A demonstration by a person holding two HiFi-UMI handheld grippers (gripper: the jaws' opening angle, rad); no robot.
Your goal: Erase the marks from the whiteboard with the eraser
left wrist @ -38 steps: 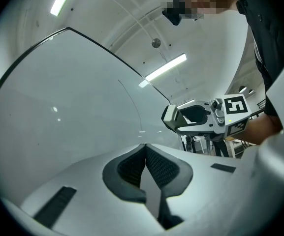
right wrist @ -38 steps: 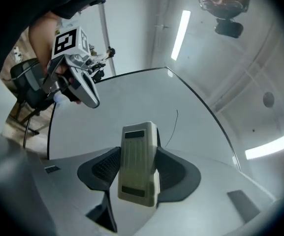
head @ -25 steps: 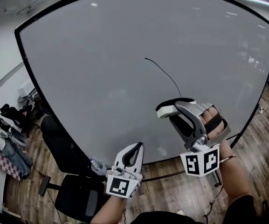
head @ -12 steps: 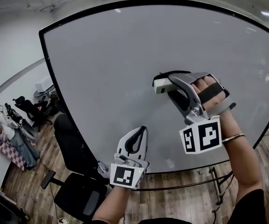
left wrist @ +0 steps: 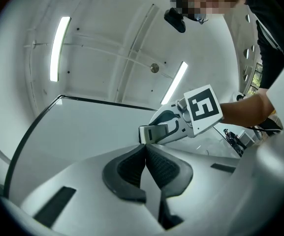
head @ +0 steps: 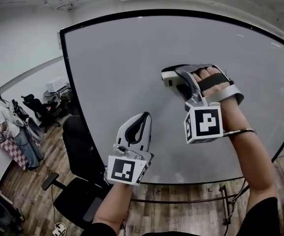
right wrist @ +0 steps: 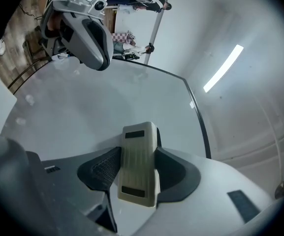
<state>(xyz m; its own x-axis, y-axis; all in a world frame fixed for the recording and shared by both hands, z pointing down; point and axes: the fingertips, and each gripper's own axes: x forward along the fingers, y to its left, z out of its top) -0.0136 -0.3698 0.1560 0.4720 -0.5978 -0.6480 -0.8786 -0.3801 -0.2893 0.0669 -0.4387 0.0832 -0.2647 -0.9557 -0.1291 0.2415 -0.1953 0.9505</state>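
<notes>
The whiteboard [head: 117, 73] fills the head view, and no mark shows on its bare grey face. My right gripper [head: 173, 76] is raised against the board's middle, shut on a pale cream eraser [head: 168, 79]. In the right gripper view the eraser [right wrist: 139, 163] stands upright between the dark pads [right wrist: 102, 168], its far end against the board [right wrist: 82, 117]. My left gripper [head: 144, 119] hangs lower and to the left, shut with nothing in it, and its pads [left wrist: 132, 168] meet. The left gripper view looks up at the right gripper [left wrist: 149, 134] and the board [left wrist: 82, 127].
A black office chair [head: 80, 200] stands on the wooden floor below the board's left edge. A person [head: 4, 114] stands at the far left beside more chairs [head: 38, 109]. The board's stand legs [head: 225, 203] show at the lower right.
My right gripper has carried the eraser up the board over the place of the black curved line, which no longer shows. The left gripper has risen a little, and the head view has tilted upward.
</notes>
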